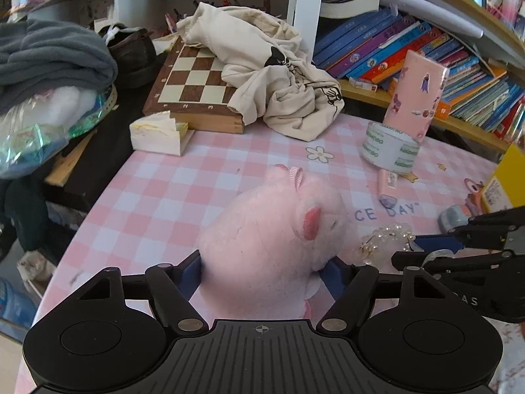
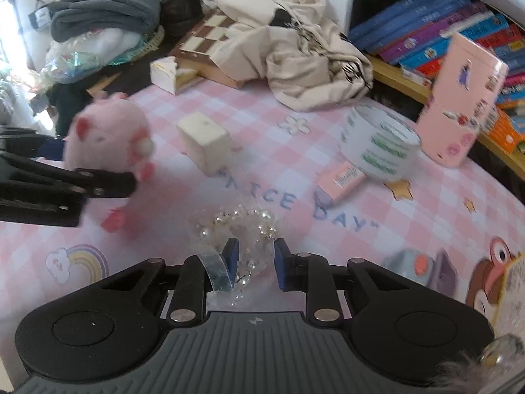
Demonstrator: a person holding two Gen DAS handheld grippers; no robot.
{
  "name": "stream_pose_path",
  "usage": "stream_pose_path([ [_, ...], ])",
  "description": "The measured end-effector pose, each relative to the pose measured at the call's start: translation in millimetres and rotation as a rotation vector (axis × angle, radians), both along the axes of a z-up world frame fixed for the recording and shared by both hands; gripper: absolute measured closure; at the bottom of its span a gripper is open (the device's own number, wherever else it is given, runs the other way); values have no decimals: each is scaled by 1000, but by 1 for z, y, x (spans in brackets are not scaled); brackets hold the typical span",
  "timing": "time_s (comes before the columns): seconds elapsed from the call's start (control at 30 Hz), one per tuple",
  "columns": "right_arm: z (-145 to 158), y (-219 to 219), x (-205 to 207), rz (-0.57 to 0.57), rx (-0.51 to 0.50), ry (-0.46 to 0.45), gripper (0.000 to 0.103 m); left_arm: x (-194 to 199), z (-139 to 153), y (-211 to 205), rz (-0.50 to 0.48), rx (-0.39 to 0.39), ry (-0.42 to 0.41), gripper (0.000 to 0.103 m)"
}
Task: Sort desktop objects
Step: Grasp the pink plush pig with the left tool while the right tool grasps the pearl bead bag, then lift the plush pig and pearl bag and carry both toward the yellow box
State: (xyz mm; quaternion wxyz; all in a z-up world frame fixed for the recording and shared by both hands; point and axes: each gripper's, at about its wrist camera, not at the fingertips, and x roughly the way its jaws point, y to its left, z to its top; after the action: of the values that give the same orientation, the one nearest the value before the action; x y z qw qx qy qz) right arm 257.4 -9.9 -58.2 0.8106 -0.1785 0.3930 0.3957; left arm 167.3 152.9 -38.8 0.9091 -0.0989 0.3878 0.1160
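My left gripper (image 1: 264,271) is shut on a pink plush pig (image 1: 272,233), held above the pink checked tablecloth (image 1: 170,197). The pig also shows in the right wrist view (image 2: 111,134), with the left gripper's fingers (image 2: 98,184) under it. My right gripper (image 2: 254,257) stands open around a clear pearl bead bracelet (image 2: 242,226) lying on the cloth, blue pads either side of it. In the left wrist view the bracelet (image 1: 387,239) lies just right of the pig, with the right gripper (image 1: 423,249) at it.
On the cloth: a roll of tape (image 2: 380,144), a pink eraser (image 2: 341,180), a cream block (image 2: 206,138), a pink patterned box (image 2: 466,98), a small grey toy (image 2: 416,266). Behind: chessboard (image 1: 193,78), cream cloth bag (image 1: 272,65), tissue box (image 1: 157,133), grey blanket (image 1: 52,55), bookshelf (image 1: 426,49).
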Motion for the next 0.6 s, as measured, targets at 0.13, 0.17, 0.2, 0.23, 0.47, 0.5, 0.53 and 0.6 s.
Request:
stream_pose_path([
  [0.13,7,-18,-11,-30,32,21,82,-14,10,-4,-5,-18,-33,30],
  [0.17,9,-22,-14,-37,38,24,82,-17,13,-5,-7,-22,-40,30],
  [0.2,11,-27,-17,-45,43,30,82,-20,14,-7,-11,-25,-44,30],
  [0.23,13,-30,-20,-50,46,34,82,-23,16,-8,-14,-28,-47,30],
  [0.47,25,-44,-41,-71,50,60,82,-40,19,-15,-34,-70,-55,30],
  [0.5,26,-46,-43,-76,51,67,82,-43,20,-16,-38,-77,-57,30],
  [0.53,28,-49,-45,-83,52,75,82,-46,21,-17,-43,-83,-59,30],
  [0.6,30,-54,-49,-99,56,96,82,-52,23,-19,-52,-97,-63,30],
])
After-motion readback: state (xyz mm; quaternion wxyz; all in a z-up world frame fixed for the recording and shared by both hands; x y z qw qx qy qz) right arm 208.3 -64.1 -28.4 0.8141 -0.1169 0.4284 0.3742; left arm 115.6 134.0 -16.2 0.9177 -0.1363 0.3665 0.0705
